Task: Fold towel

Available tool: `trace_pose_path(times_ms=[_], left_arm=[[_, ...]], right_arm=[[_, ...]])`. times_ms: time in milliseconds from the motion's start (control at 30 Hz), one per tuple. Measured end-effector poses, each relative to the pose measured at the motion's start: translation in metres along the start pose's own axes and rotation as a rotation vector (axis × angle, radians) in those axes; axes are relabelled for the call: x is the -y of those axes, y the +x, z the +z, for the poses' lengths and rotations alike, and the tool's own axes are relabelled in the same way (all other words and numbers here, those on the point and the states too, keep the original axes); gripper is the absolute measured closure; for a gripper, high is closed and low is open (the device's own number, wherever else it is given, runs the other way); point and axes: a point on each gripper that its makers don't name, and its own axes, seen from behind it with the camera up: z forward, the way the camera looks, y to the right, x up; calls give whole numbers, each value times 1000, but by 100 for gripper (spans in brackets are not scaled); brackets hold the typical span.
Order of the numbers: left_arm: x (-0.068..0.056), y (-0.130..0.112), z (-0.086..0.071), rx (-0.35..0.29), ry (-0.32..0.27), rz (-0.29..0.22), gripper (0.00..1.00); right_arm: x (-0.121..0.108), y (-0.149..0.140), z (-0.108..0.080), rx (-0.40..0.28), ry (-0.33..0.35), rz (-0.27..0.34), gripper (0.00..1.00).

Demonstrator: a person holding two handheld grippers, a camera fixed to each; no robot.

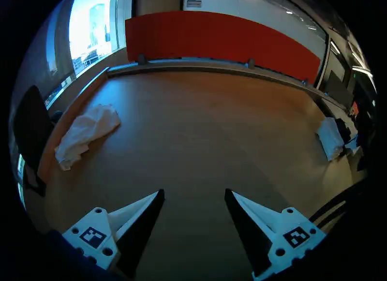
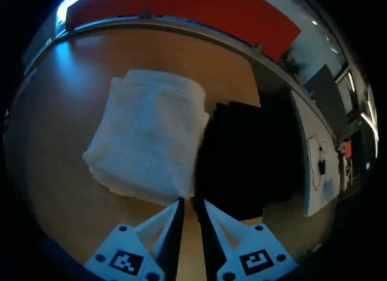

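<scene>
Left gripper (image 1: 193,191): released, fingers spread wide, nothing between them, hovering over the near middle of the bare wooden surface (image 1: 203,116).
Right gripper (image 2: 189,201): fingers drawn almost together, tips at the near corner of the folded towel (image 2: 147,145). I cannot tell whether they nip the cloth or just sit beside it.
Folded towel: a neat white stack, layers showing at its near edge, lying flat on the surface and touching a dark pile (image 2: 246,160) on its right. From the left gripper view it sits at the far right (image 1: 331,138).
Crumpled towel (image 1: 87,136): a white heap at the far left, well apart from both grippers.
Done: one towel looks fully folded and set down.
Left: the crumpled towel looks unfolded and ungrasped; I would judge it the next job.
Count: two towels (one folded, one crumpled), two grippers, one dark pile, one red panel (image 1: 217,39) along the far edge.
</scene>
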Motion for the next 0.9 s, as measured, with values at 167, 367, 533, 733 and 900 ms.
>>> trace_pose_path(times_ms=[167,367,533,733,900], left_arm=[[-1,0,0,-1,-3,0,8],[-4,1,0,-6,-8,4,8],[-4,2,-2,-10,-12,5,8],[-3,3,-3,-16,-15,7,8],[-2,4,-4,-21,-17,5,8]], right_arm=[[-3,-1,-4,-11,-18,3,56],[-3,0,-7,-32,-32,13,29],[-2,5,-9,-56,-39,26,6],[0,10,-15,-80,-44,33,6],[5,18,-22,-116,-44,42,5]])
